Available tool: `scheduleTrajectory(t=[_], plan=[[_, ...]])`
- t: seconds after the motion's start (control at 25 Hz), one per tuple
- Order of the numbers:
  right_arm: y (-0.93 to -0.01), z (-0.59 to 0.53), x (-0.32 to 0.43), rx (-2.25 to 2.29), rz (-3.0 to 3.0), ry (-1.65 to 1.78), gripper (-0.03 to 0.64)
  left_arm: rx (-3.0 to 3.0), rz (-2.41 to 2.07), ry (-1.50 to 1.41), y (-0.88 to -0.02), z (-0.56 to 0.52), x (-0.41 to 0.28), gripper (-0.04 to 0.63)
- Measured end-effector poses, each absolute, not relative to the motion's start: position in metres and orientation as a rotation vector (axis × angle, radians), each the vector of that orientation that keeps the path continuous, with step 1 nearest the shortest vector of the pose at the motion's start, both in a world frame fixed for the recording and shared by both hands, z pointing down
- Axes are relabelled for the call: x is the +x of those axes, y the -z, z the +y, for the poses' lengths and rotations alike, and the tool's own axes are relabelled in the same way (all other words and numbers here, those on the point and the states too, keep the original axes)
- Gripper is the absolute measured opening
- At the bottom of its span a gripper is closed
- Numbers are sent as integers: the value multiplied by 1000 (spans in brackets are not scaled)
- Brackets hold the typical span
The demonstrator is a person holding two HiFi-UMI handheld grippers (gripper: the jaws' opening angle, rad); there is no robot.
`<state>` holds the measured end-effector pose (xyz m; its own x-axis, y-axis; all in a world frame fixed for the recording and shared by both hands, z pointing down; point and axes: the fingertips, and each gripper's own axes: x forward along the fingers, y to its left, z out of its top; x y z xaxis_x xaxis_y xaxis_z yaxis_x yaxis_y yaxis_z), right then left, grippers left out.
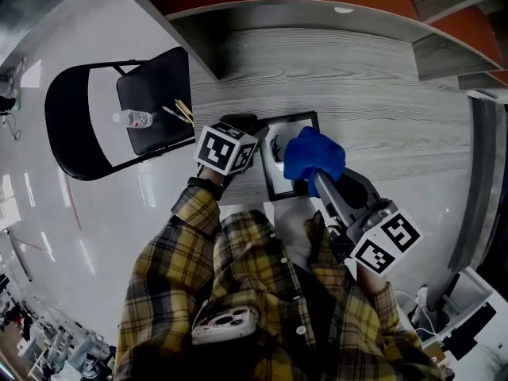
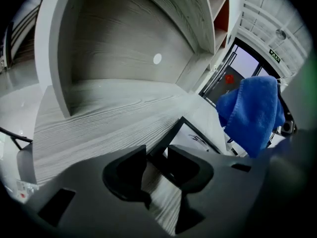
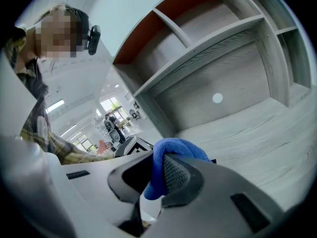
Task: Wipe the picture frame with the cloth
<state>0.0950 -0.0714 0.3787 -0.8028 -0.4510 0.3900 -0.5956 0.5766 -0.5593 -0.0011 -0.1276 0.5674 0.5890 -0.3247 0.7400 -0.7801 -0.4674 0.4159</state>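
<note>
The picture frame (image 1: 295,120), black-edged with a white sheet inside, lies flat on the grey wood desk (image 1: 373,94). My left gripper (image 1: 252,132) is at its left corner. In the left gripper view the frame's black edge (image 2: 174,132) runs between the jaws of that gripper (image 2: 157,155), which stand apart without pressing on it. My right gripper (image 1: 311,178) is shut on a blue cloth (image 1: 314,155) and holds it bunched over the frame's right half. The cloth (image 3: 174,150) is pinched between the ribbed pads, and it hangs at the right in the left gripper view (image 2: 252,113).
The desk sits in a shelf recess with a back wall (image 2: 124,38) and upper compartments (image 3: 198,19). A black folding chair (image 1: 155,94) stands at the left, bearing a water bottle (image 1: 135,119) and thin sticks (image 1: 181,111). A phone (image 1: 226,325) sits in the shirt pocket.
</note>
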Motion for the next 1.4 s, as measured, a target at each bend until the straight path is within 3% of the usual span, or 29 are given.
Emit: scheduleTrajectory(t=[0.68, 1.12, 1.4], plan=[[-402, -99, 56, 885, -2592, -890, 49, 2026, -861, -715, -570, -129, -3, 123], [-533, -135, 18, 901, -2239, -666, 49, 2020, -849, -705, -571, -130, -2, 120], [-548, -128, 16, 899, -2151, -694, 48, 2019, -847, -706, -571, -130, -4, 117]])
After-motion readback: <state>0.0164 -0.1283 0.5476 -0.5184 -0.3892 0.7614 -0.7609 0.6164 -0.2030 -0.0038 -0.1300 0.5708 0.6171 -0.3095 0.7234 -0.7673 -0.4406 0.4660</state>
